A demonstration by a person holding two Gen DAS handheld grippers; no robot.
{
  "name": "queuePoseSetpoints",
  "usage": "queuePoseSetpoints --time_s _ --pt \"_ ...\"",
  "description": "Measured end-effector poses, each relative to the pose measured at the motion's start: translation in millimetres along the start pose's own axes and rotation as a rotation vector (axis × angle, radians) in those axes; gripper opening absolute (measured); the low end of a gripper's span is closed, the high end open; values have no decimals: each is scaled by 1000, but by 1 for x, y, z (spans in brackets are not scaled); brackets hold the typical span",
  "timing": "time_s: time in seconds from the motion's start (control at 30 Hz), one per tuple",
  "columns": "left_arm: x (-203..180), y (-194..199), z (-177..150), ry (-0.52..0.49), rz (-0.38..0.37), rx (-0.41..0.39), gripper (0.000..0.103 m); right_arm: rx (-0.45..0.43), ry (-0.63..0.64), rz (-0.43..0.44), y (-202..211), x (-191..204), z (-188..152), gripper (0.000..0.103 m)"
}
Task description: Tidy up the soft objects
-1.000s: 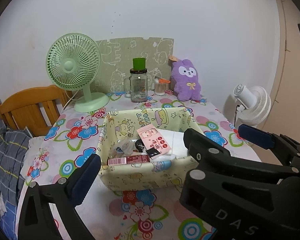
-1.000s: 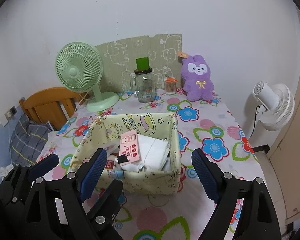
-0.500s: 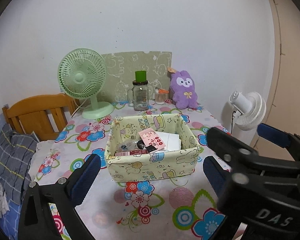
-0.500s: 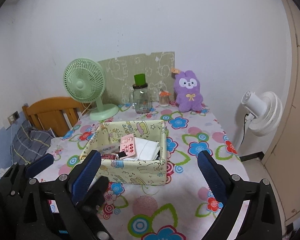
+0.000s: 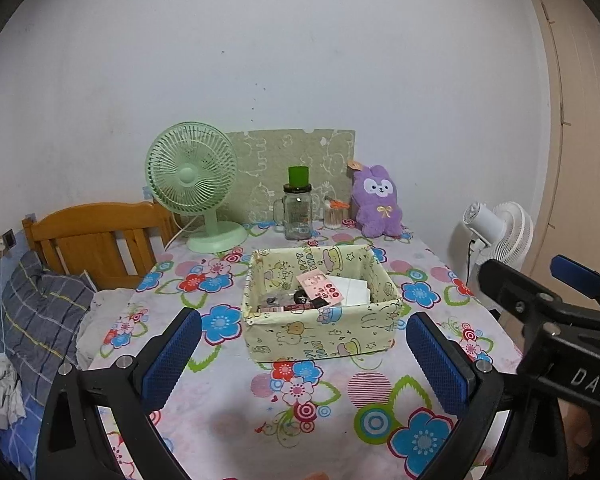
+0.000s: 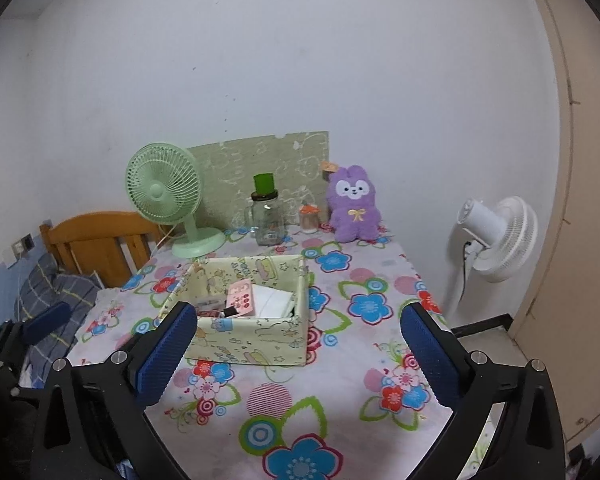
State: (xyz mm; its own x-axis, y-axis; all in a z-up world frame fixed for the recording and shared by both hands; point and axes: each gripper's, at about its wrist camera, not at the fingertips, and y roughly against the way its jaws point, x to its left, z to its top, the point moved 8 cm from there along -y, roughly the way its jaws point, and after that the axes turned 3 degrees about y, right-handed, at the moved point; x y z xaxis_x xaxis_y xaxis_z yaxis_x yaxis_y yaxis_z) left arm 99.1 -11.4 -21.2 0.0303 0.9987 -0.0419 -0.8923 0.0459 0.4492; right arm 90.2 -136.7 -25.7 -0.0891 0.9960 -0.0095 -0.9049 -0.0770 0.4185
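Floral table (image 5: pixel 228 420) carries the purple plush bunny (image 5: pixel 376 202) upright at its far edge, beyond the fabric basket (image 5: pixel 320 332) and up-right of both wide-open, empty jaws. The right gripper (image 6: pixel 300 356) looks nearer than the left gripper (image 5: pixel 300 356).

Both grippers, left (image 5: pixel 303 350) and right (image 6: pixel 298 346), seemingly empty, fingers apart.
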Motion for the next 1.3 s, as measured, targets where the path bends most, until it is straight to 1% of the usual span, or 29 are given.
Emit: queuePoseSetpoints --time_s 0.23,0.33,0.5,0.77,0.97,1.3 --pt "15 7 -1 18 28 -11 103 -5 -11 -45 12 -11 -1 103" --pt "21 10 1 36 32 -17 103 -8 -19 -51 15 -13 -2 103" --pt "28 12 4 47 35 -24 103 -12 -30 -49 17 -14 -5 103" --pt "26 13 5 49 28 -29 103 -21 -18 -44 19 -13 -5 103" --pt "25 12 6 50 28 -28 103 -16 -22 -25 17 -9 -4 103" --pt "28 11 6 54 30 -22 103 -8 -16 -19 14 -6 -6 103"
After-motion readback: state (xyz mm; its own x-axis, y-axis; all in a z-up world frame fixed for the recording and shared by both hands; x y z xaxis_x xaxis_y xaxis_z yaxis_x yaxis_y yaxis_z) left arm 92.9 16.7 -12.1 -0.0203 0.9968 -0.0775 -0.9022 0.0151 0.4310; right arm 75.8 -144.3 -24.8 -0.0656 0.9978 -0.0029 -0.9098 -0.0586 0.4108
